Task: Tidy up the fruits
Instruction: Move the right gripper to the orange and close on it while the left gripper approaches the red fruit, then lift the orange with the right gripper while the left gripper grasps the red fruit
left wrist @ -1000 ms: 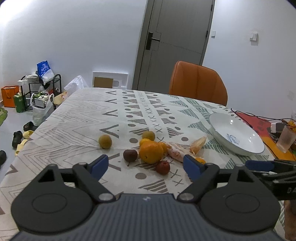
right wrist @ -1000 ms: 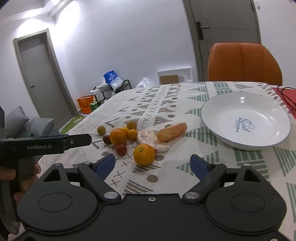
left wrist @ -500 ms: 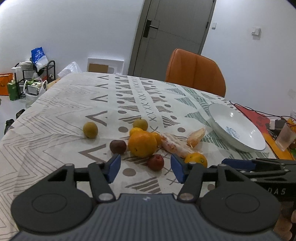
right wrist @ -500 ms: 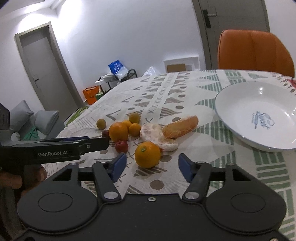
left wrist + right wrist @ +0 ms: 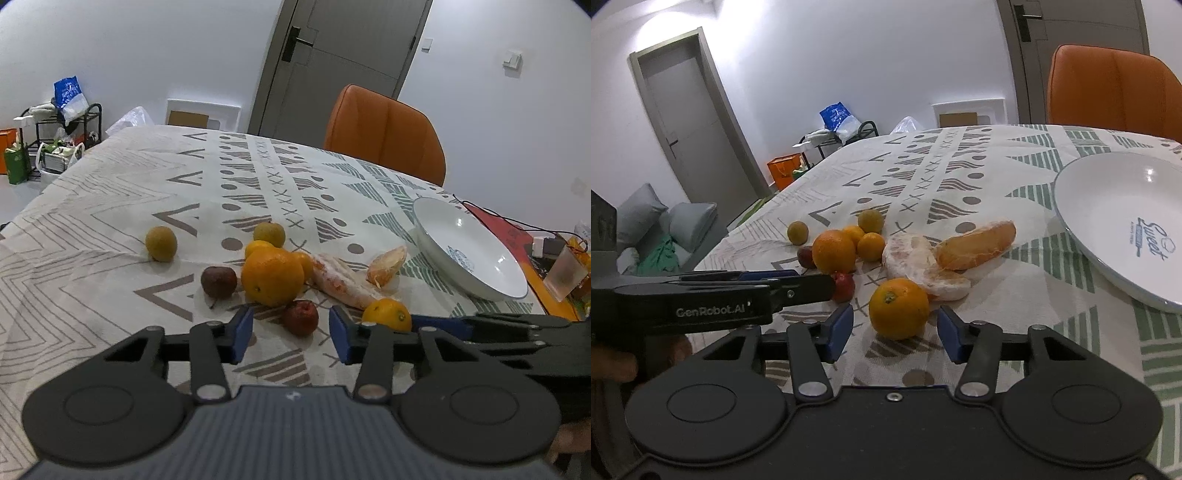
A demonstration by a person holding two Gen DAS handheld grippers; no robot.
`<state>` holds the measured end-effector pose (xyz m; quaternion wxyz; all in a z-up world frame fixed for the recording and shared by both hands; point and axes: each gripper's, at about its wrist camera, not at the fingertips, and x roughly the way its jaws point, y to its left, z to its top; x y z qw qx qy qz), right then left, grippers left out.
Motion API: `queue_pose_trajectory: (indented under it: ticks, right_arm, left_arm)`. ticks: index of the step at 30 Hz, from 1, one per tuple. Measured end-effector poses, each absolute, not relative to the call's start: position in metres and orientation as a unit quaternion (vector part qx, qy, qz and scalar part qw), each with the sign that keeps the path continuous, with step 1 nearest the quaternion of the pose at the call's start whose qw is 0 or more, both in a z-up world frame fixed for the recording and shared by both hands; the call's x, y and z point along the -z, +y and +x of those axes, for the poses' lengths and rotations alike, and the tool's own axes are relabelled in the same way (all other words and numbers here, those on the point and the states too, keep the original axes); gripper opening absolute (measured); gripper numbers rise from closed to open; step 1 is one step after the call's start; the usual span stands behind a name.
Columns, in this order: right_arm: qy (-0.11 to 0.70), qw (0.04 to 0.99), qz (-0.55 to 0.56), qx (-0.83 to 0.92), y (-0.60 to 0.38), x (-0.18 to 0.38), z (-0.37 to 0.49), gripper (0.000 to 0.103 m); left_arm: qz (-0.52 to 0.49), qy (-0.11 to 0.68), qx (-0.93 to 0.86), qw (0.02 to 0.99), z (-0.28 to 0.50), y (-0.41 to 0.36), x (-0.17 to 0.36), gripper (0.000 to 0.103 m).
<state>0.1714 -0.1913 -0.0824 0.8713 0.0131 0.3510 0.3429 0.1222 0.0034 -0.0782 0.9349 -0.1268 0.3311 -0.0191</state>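
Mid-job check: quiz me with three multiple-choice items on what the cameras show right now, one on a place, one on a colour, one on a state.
1. Which fruit lies ahead between the right gripper jaws?
A. an orange
B. a green fruit
C. a peeled segment

2. What colour is the chair?
A. grey
B. orange
C. blue

3. What is in the white plate?
A. two oranges
B. peel
C. nothing

Answers:
1 A: the near orange sits just ahead between the blue pads, which have been closing but do not touch it.
2 B: its backrest is orange.
3 C: only the printed logo shows inside.
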Motion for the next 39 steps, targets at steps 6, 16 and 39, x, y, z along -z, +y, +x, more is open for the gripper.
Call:
queue_pose_trajectory:
  ticks: [6, 16, 39]
  right_arm:
    - [0.352, 0.871, 0.010, -0.344, -0.191, 0.085, 0.174, 0.035]
    - [0.344, 0.878, 0.021, -0.331, -0.208, 0.080, 0.171, 0.034]
    - [0.293, 0.907, 0.062, -0.296, -0.256, 0.060, 0.162, 0.034]
  left_arm:
    - [-0.130, 0.337, 0.024, 0.932, 0.128, 0.000, 0.085, 0.042]
    - [-0.120, 0.334, 0.013, 0.935, 0.132, -0.007, 0.089, 0.022]
    - [-0.090, 0.287, 0.068, 0.951, 0.134, -0.052, 0.053, 0.021]
